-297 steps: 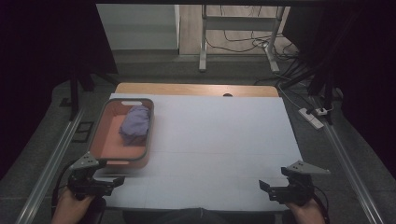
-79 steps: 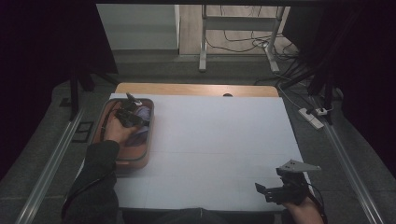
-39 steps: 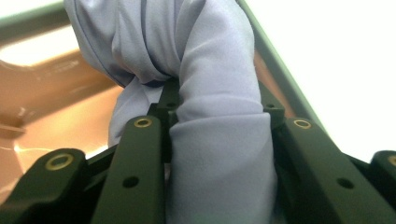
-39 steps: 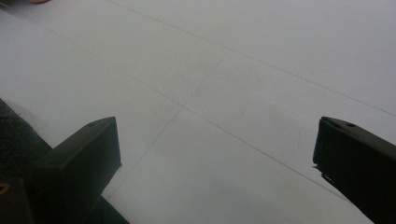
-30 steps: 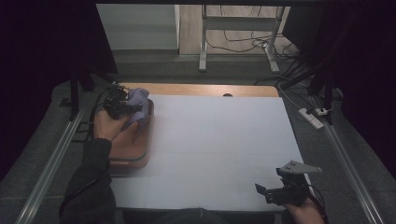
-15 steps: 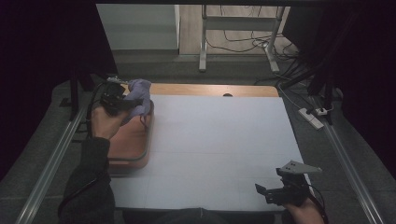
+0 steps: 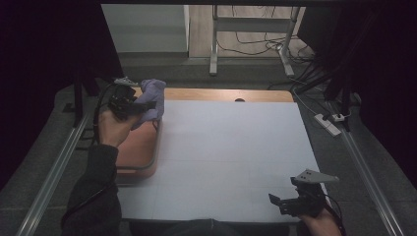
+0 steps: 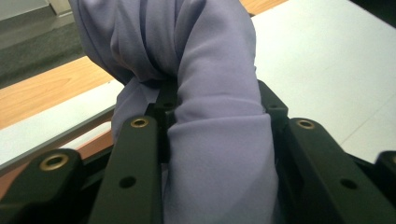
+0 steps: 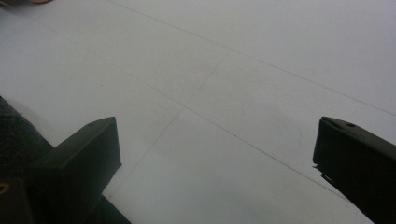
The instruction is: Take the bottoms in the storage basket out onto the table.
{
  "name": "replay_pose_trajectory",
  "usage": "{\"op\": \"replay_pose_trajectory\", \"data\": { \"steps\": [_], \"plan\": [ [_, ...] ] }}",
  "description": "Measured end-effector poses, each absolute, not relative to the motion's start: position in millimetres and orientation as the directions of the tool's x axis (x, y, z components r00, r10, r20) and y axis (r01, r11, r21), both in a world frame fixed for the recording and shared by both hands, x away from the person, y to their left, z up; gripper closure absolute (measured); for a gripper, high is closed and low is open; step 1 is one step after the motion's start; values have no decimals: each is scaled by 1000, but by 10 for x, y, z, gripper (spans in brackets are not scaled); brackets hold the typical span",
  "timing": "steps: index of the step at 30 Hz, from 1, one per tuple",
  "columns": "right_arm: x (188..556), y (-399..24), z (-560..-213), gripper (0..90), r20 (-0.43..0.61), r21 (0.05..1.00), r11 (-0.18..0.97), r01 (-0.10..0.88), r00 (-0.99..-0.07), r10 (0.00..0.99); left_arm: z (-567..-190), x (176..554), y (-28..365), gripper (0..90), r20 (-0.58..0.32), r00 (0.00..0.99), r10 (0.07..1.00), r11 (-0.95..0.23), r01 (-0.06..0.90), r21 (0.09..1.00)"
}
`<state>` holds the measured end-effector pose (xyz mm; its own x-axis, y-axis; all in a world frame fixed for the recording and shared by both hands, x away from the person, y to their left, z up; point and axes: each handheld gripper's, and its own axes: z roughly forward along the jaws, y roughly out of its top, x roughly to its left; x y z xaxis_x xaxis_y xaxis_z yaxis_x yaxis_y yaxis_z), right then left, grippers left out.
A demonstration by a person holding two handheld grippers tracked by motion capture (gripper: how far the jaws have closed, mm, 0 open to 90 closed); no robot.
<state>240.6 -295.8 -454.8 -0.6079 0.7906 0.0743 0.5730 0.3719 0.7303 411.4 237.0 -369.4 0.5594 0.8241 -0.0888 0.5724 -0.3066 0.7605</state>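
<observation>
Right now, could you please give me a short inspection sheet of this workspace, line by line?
Surface: white table top, bare across the middle, with a wooden strip along its far edge.
Job's things: lilac cloth bunched and lifted above the far end of the orange tray, which sits at the table's left edge.
Clutter: nothing seen.
Grippers: left gripper shut on the cloth, fabric draped over its jaws; right gripper open, nothing between its jaws, at the near right corner.
Cables: power strip and leads on the floor at right; more cables by the metal stand beyond the table.
Surroundings: dim room, grey floor, rail along the left.
</observation>
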Motion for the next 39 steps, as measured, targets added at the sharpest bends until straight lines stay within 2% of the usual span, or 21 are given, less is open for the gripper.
{"op": "replay_pose_trajectory", "data": {
  "steps": [12, 39],
  "plan": [
    [2404, -2958, -4548, 4, 74, 730, 373, 573, -608, 790, -3611, 4066, 2100, 617, -116, 618, 777, -320, 547, 773],
    [2398, -2959, -4547, 5, 69, 730, 376, 570, -609, 790, -3623, 3974, 1481, 608, -97, 738, 668, -428, 487, 762]
  ]
}}
